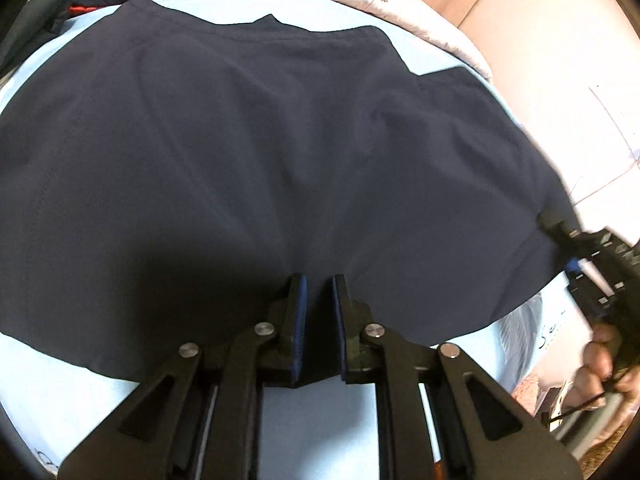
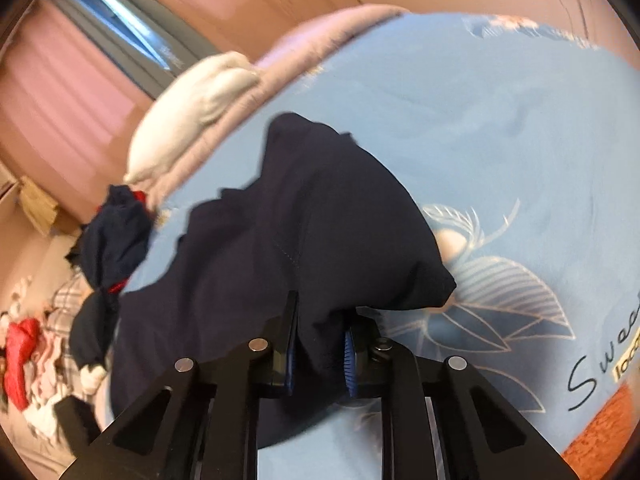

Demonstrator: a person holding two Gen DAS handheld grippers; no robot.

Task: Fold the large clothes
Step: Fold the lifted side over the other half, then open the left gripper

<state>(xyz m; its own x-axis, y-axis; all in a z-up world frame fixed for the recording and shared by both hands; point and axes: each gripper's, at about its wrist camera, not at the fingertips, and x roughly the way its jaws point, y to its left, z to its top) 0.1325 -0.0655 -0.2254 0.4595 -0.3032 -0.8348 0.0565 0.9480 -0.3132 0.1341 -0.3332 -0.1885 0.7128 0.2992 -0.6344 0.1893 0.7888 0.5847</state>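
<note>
grippers: 2, left gripper [image 1: 319, 312], right gripper [image 2: 320, 344] | navy garment [image 1: 260, 152]: 1 on bedsheet [image 1: 320, 420] | clothes pile [image 2: 114, 236] at bed edge: 1 | white pillow [image 2: 192, 116]: 1

Plenty of bare blue bedsheet [image 2: 480, 120] on the far side of the navy garment [image 1: 260, 140], so passing there is easy. The far edge of the bed is crowded though: a pink quilt [image 2: 224, 140] with a white pillow [image 2: 192, 120], plus a dark clothes heap [image 2: 116, 232] at the corner.
</note>
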